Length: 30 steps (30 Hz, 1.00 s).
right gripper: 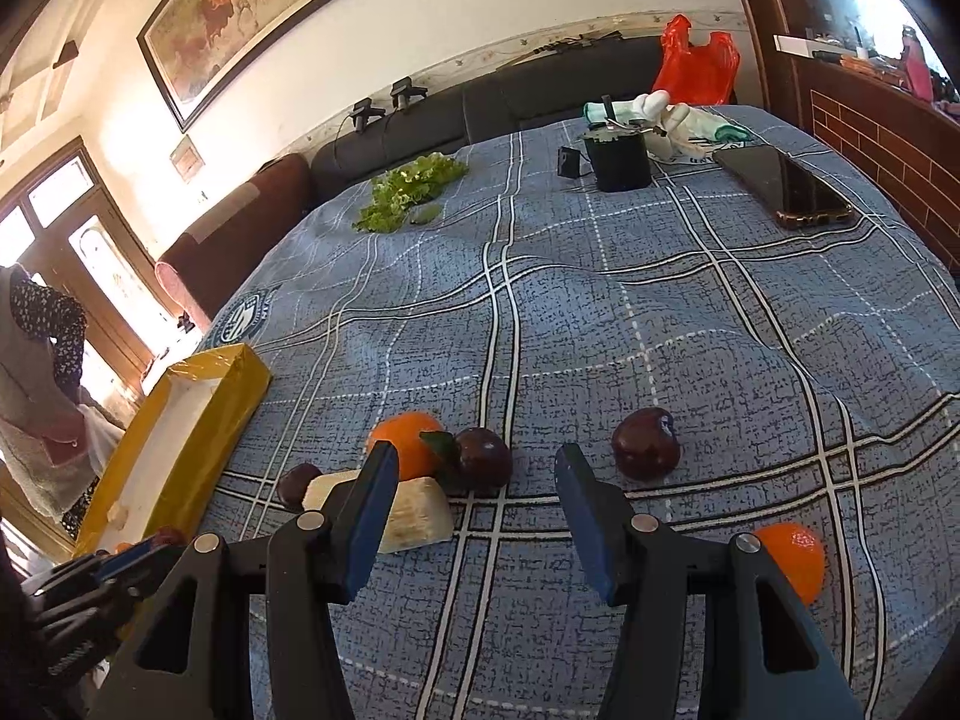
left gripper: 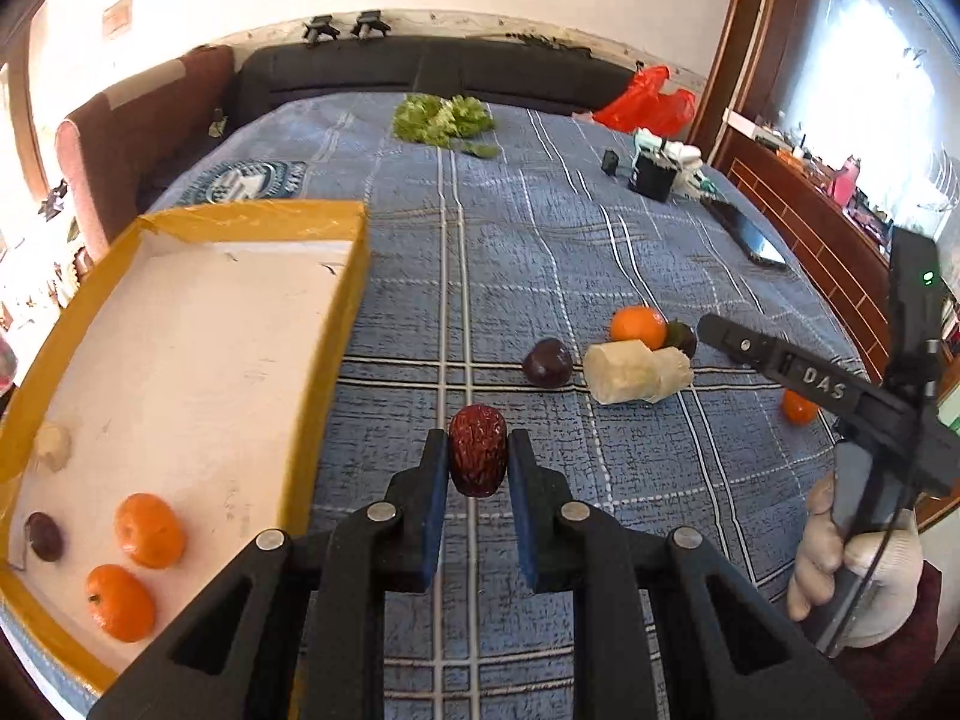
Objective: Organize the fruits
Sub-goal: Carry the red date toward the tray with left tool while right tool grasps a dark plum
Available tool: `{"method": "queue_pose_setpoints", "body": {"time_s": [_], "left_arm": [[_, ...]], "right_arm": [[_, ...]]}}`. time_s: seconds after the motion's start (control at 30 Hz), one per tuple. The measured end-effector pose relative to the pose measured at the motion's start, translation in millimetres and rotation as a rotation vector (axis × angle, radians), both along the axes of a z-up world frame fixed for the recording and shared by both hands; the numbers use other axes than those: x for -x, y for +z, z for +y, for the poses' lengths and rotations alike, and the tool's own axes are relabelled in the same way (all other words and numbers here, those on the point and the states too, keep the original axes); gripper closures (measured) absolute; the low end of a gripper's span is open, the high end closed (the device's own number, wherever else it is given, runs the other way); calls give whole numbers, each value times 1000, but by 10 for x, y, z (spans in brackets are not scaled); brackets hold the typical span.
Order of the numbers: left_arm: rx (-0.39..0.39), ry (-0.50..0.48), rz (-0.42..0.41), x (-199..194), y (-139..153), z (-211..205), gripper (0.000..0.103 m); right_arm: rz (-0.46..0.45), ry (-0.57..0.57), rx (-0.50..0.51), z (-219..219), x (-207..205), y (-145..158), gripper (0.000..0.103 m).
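My left gripper (left gripper: 477, 461) is shut on a wrinkled red date (left gripper: 477, 457) and holds it above the blue checked cloth, right of the yellow-rimmed box (left gripper: 351, 294). The box holds two oranges (left gripper: 149, 530), a dark plum (left gripper: 44, 536) and a pale chunk (left gripper: 53, 447). My right gripper (right gripper: 477, 483) is open and empty, above the cloth near an orange (right gripper: 408, 441), a dark plum (right gripper: 485, 457), another plum (right gripper: 646, 443) and a pale sugarcane piece (right gripper: 414, 516). Another orange (right gripper: 795, 558) lies at the right. The right gripper also shows in the left wrist view (left gripper: 714, 330).
Green lettuce (left gripper: 441, 115) lies at the far side of the cloth. A black box (right gripper: 618, 161), white gloves (right gripper: 678, 117), a phone (right gripper: 780, 183) and a red plastic bag (right gripper: 696, 63) are at the far right. A dark sofa runs along the wall.
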<state>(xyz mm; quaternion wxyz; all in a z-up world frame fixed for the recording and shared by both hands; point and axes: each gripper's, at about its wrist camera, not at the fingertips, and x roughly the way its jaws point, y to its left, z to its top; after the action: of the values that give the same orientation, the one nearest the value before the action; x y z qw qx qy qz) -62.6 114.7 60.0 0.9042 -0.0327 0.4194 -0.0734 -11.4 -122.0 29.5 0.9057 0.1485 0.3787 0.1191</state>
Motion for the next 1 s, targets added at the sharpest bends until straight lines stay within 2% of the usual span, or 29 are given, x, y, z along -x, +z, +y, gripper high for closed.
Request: {"method": "queue_pose_setpoints", "body": {"time_s": [0.27, 0.4, 0.5, 0.6, 0.67, 0.77, 0.87, 1.0], "left_arm": [[96, 81, -53, 206, 155, 399, 84], [125, 121, -83, 327, 259, 678, 84], [158, 172, -119, 472, 359, 975, 84], [188, 212, -147, 590, 407, 1216, 84], [199, 231, -158, 649, 418, 1346, 84], [211, 254, -166, 738, 417, 1516, 84], [193, 278, -175, 804, 408, 1637, 84], [208, 305, -171, 825, 365, 1789, 84]], "right_arm": [[-2, 5, 56, 82, 14, -21, 44], [-41, 8, 97, 159, 97, 129, 44], [-74, 90, 76, 321, 203, 359, 44], [-49, 215, 96, 674, 197, 441, 44], [-16, 297, 148, 985, 136, 390, 44], [14, 335, 269, 1308, 22, 237, 44], [12, 317, 383, 1444, -78, 100, 45], [26, 317, 456, 1526, -113, 37, 54]]}}
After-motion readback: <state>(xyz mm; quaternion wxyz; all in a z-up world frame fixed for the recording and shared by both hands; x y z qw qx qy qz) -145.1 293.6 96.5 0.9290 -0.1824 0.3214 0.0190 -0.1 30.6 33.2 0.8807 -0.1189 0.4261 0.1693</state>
